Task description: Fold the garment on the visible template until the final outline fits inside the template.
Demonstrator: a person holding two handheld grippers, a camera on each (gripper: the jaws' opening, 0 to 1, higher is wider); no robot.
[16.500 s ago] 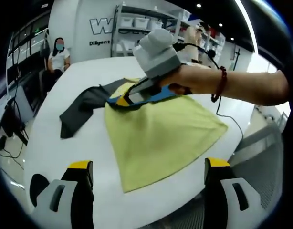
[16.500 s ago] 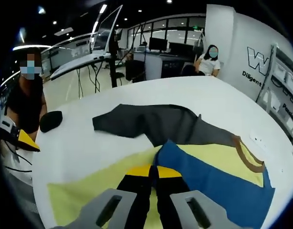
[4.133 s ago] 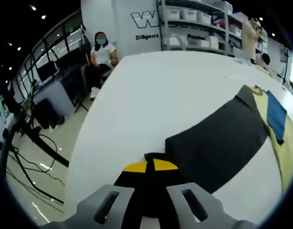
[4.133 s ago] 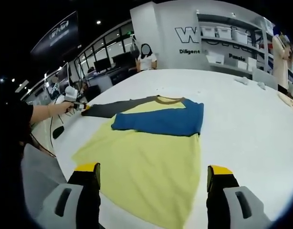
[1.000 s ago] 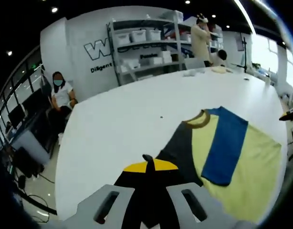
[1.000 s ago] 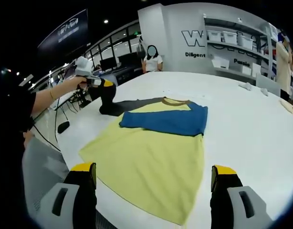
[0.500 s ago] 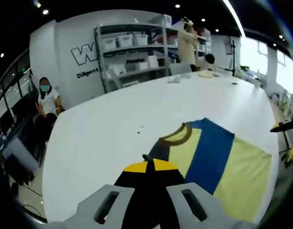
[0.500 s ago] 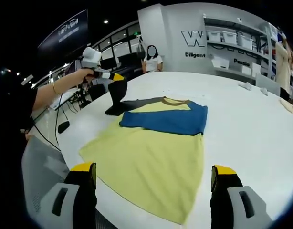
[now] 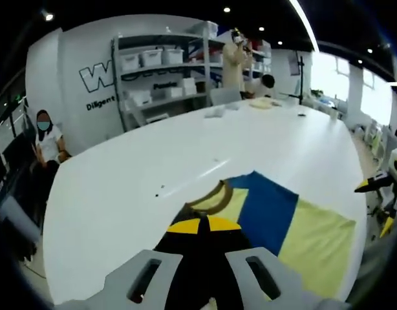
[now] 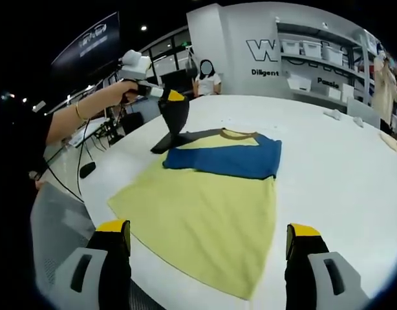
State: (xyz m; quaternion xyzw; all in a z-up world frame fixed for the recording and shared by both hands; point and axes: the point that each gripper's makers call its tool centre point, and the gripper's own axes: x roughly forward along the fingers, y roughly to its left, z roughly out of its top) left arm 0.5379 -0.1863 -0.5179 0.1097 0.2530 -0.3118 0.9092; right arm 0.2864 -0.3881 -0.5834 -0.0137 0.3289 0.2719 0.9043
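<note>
left gripper [image 9: 200, 226] pinches grey sleeve [image 10: 174, 116], lifted over shirt [image 10: 205, 206] collar. right gripper [image 10: 208, 242] spread, near shirt hem. shirt flat on table [image 10: 328, 174]. we risk sleeve slipping, landing bunched if released early.

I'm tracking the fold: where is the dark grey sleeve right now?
In the right gripper view, the dark grey sleeve hangs from the shut left claw, lifted above the table's left part, just left of the shirt's brown collar.
</note>
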